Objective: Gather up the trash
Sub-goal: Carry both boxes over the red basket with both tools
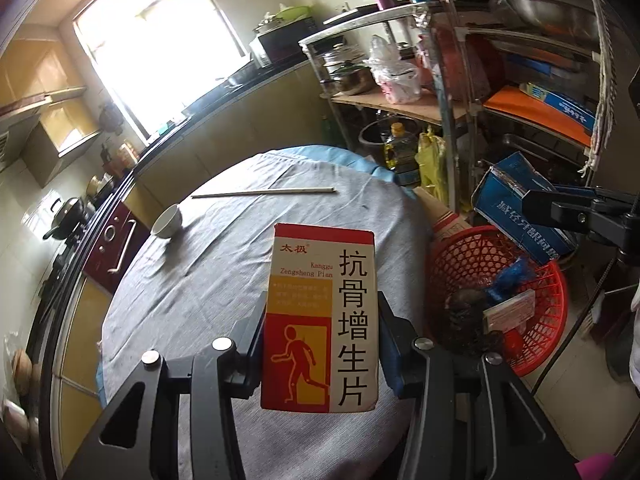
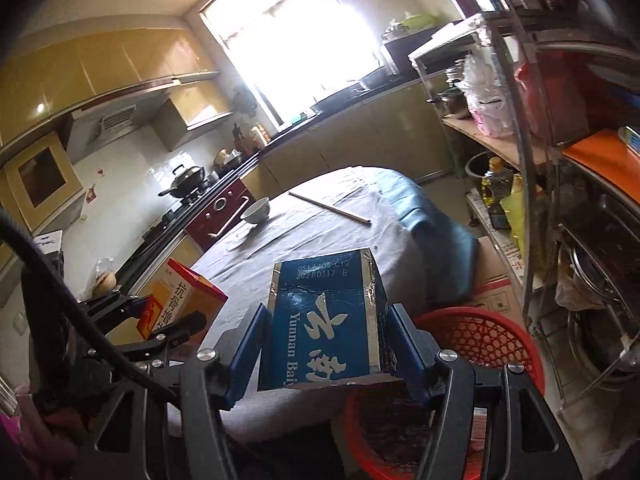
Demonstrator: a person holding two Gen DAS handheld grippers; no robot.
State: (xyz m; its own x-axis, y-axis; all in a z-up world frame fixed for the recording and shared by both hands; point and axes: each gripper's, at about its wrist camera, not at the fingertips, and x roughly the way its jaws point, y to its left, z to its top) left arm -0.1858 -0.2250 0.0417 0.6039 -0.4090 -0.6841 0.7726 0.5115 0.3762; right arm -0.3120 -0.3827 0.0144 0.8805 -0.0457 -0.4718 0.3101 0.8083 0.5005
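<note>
My left gripper (image 1: pixel 320 344) is clamped on a red, yellow and white cardboard medicine box (image 1: pixel 320 316), one blue-padded finger pressed to each long side. I hold the box upright above the round table draped in grey cloth (image 1: pixel 224 280), its printed face toward my left camera. From the right wrist view I see the same box (image 2: pixel 182 304) low on the left, tilted, pinched in the left gripper's black fingers (image 2: pixel 176 330).

My right gripper (image 2: pixel 326 344) is clamped on a blue and silver foil-lined carton (image 2: pixel 326 320), torn open at the near end, white lettering along its face. It sits between the two blue pads, over the near edge of the table (image 2: pixel 320 232). In the left wrist view that carton (image 1: pixel 516 208) hangs above the far rim of a red plastic mesh basket (image 1: pixel 460 256), held by the right gripper (image 1: pixel 532 202) coming in from the right.

The basket stands beside the table, lower than its top. Inside I can make out a blue crumpled wrapper (image 1: pixel 510 276), a small white carton (image 1: pixel 510 312) and some dark clumped material (image 1: pixel 466 320). From the right wrist, the basket (image 2: pixel 480 332) lies just beneath and right of my carton.

On the cloth, well apart from both boxes: a white ceramic bowl (image 1: pixel 167 222) and a pair of pale chopsticks (image 1: pixel 264 193).
</note>
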